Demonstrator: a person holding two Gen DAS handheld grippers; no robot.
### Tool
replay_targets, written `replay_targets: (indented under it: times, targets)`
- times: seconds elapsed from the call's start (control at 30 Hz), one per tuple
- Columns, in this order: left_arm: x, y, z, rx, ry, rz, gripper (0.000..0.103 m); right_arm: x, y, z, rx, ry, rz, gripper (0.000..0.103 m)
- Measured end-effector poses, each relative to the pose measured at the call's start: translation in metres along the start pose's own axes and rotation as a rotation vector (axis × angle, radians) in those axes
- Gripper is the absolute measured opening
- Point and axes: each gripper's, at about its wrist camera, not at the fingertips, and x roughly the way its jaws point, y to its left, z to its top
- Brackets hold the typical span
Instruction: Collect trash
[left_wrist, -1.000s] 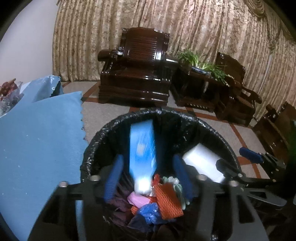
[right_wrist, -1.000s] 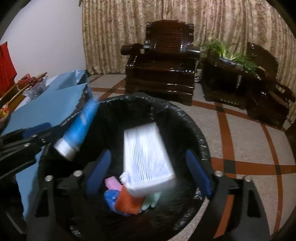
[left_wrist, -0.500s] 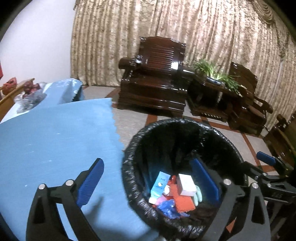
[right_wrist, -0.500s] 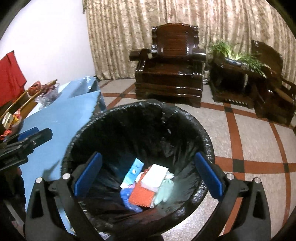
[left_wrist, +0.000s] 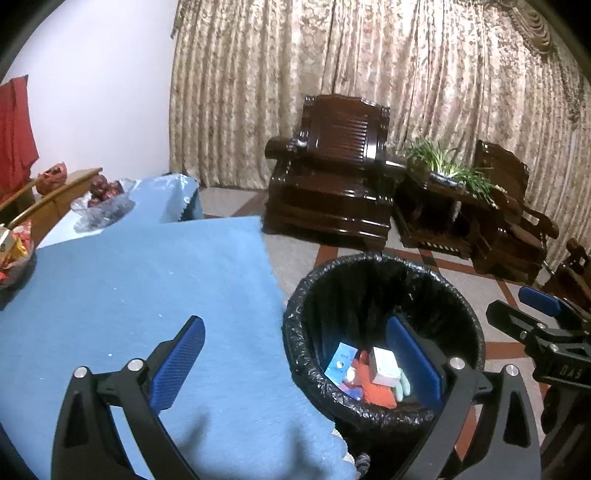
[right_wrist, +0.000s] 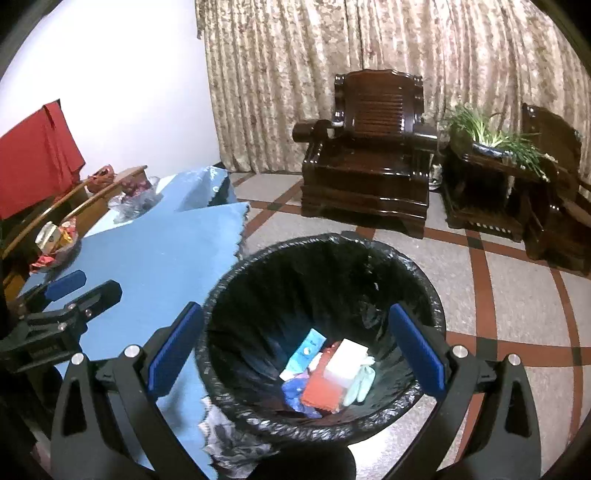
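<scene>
- your left gripper (left_wrist: 295, 362) has just spread its jaws wide; nothing between them.
- your right gripper (right_wrist: 295, 347) likewise, empty above the bin (right_wrist: 325, 258).
- blue tube (right_wrist: 304, 349) and white box (right_wrist: 345, 360) lie inside.

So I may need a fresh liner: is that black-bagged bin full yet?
Not full. The black-lined round bin holds only a bottom layer: a white box, orange mesh; walls above bare.

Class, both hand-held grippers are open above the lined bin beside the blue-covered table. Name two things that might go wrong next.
1. The blue cloth hangs against the bin liner; a passing left hand-held gripper could snag and drag it.
2. The right hand-held gripper spans the bin's rim and might catch the loose liner.
</scene>
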Motion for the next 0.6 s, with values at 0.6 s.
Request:
replay_targets:
  times: [0.6]
  targets:
    - [-0.045, -0.007, 0.008, 0.013, -0.085, 0.027, 0.097, -0.038, 0.022, 0.010, -0.043, -0.041, 0.016, 0.098]
